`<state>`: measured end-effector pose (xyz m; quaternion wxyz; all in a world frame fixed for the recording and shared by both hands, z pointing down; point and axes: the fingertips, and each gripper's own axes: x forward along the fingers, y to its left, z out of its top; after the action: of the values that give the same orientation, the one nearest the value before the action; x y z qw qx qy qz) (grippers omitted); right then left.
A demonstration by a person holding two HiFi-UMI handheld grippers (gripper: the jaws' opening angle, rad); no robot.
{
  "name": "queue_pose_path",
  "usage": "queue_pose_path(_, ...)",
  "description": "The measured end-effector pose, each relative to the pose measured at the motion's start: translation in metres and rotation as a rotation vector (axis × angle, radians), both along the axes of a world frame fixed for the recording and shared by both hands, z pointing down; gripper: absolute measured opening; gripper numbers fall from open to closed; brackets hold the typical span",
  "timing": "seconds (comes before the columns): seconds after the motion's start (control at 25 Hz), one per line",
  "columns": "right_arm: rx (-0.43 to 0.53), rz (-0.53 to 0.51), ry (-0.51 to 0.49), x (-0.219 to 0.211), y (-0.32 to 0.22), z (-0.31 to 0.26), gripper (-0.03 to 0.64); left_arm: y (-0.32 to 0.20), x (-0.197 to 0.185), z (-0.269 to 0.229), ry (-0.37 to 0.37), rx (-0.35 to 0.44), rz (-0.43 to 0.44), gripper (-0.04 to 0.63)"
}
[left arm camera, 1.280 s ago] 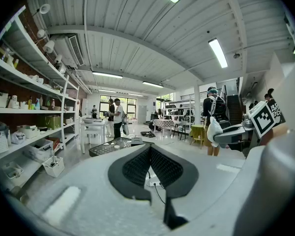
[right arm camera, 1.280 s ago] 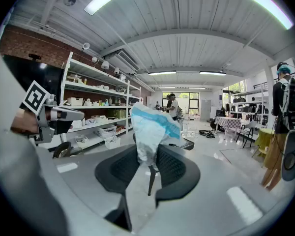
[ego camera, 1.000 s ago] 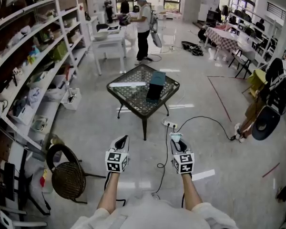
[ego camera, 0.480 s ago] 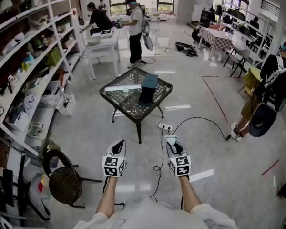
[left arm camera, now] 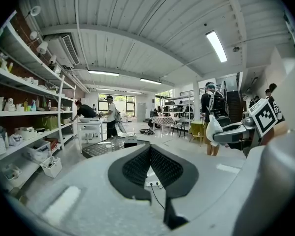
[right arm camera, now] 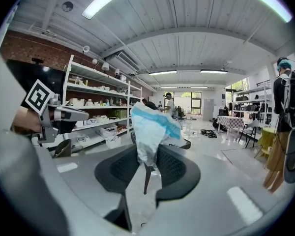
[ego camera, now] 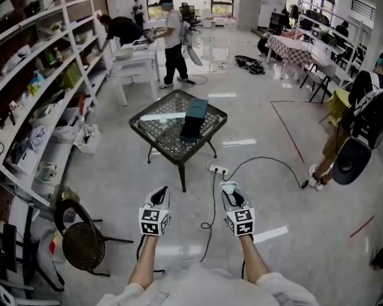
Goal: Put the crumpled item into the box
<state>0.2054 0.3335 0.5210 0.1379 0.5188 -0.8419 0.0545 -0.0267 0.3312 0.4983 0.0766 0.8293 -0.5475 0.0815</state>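
Observation:
A crumpled white and blue item [right arm camera: 151, 130] sticks up from between the jaws of my right gripper [right arm camera: 148, 164], which is shut on it. In the head view that gripper [ego camera: 230, 190] hangs low over the floor, with the crumpled item [ego camera: 228, 186] at its tip. My left gripper [ego camera: 159, 197] is level with it on the left; its jaws [left arm camera: 148, 162] meet with nothing between them. The dark teal box [ego camera: 193, 117] stands on a low glass-topped table [ego camera: 158, 137] some way ahead, beside a long white strip [ego camera: 161, 115].
A power strip [ego camera: 217, 168] and a black cable [ego camera: 268, 160] lie on the floor between me and the table. A wicker chair [ego camera: 82, 242] and long shelves [ego camera: 35, 101] stand to the left. A person with a backpack [ego camera: 365, 123] stands right; others work at a far white table [ego camera: 135, 59].
The view has shifted: the table and box now sit a little further left in the frame. Both grippers keep their places and grip. The people at the far table have moved.

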Motion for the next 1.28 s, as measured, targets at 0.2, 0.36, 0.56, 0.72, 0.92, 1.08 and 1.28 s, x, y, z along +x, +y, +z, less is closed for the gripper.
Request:
queue_pose_path(0.2, -0.005, -0.002, -0.006, 0.014, -0.014, 0.006, 0.103, -0.011, 0.011, 0.005, -0.010, -0.006, -0.005, 0.006)
queue_pose_path(0.36, -0.020, -0.003, -0.011, 0.017, -0.023, 0.014, 0.103, -0.019, 0.013, 0.011, -0.012, -0.020, -0.008, 0.006)
queue_pose_path(0.56, -0.026, -0.005, -0.011, 0.012, -0.044, 0.019, 0.103, -0.038, 0.009, 0.019, -0.013, -0.031, -0.010, 0.006)
queue_pose_path(0.72, -0.031, 0.000, -0.012, 0.008, -0.068, 0.027, 0.103, -0.063, 0.004, 0.028, -0.009, -0.040, -0.008, 0.006)
queue_pose_path(0.92, -0.032, 0.014, -0.001, -0.004, -0.111, 0.033, 0.103, -0.112, -0.004, 0.033, 0.001, -0.026, 0.007, 0.006)
queue_pose_path(1.08, -0.030, 0.025, 0.012, -0.018, -0.155, 0.031, 0.103, -0.160, -0.014, 0.035, 0.012, -0.033, 0.031, 0.006)
queue_pose_path(1.28, -0.023, 0.061, 0.013, -0.041, -0.218, 0.020, 0.103, -0.230, -0.039, 0.031, 0.023, -0.037, 0.064, 0.006)
